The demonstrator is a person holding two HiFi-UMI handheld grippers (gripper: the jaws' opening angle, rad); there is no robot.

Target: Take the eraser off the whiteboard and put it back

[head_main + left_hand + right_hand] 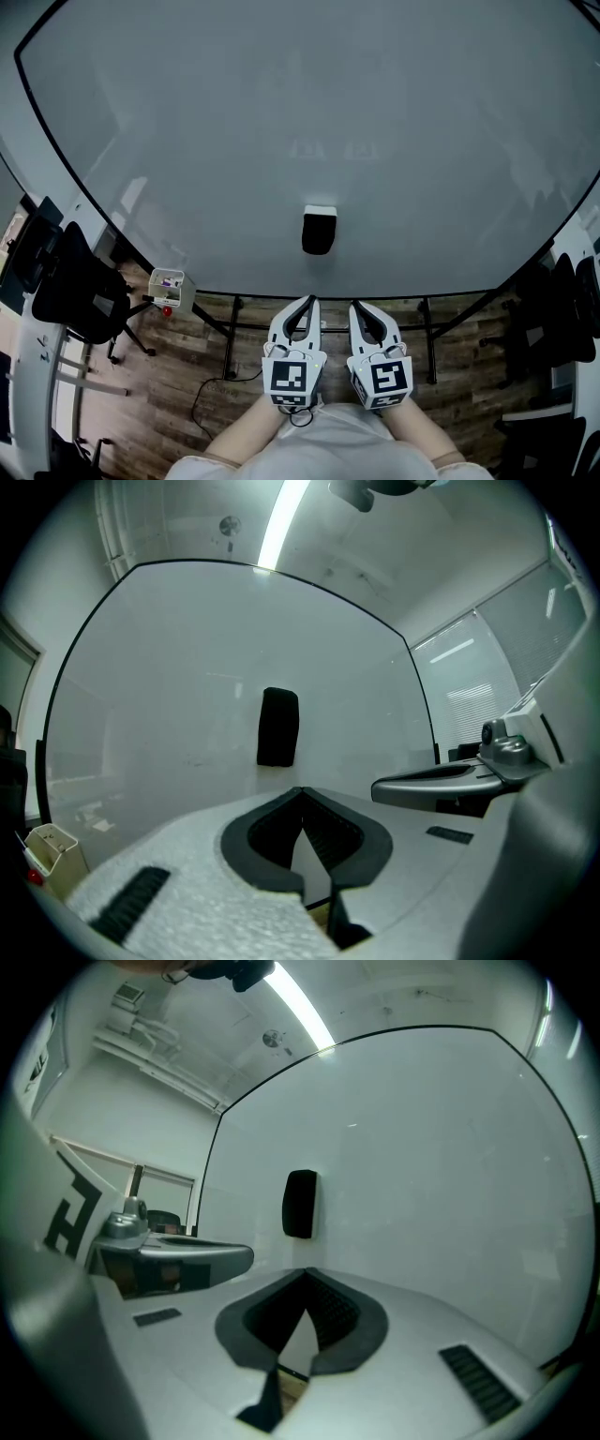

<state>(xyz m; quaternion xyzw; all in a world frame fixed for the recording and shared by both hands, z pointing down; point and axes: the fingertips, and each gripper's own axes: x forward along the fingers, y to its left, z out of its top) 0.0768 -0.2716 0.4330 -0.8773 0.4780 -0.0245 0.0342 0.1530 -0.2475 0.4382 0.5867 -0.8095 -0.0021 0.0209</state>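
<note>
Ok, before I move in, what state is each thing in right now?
eraser: upright on the whiteboard, nothing touching it.
whiteboard: standing, mostly blank, with faint marks above the eraser.
left gripper: shut, empty, short of the board.
right gripper: shut, empty, beside the left one.
small box: at the board's lower left edge, with small items inside.

Eraser on the whiteboard

The eraser [319, 231] is a small dark block with rounded corners and a pale upper edge. It sits upright, flat against the whiteboard [281, 112], low on the board and about midway across its width. The board is large, pale and thinly black-framed, its surface bare except for faint wiped smudges above the eraser.
</note>
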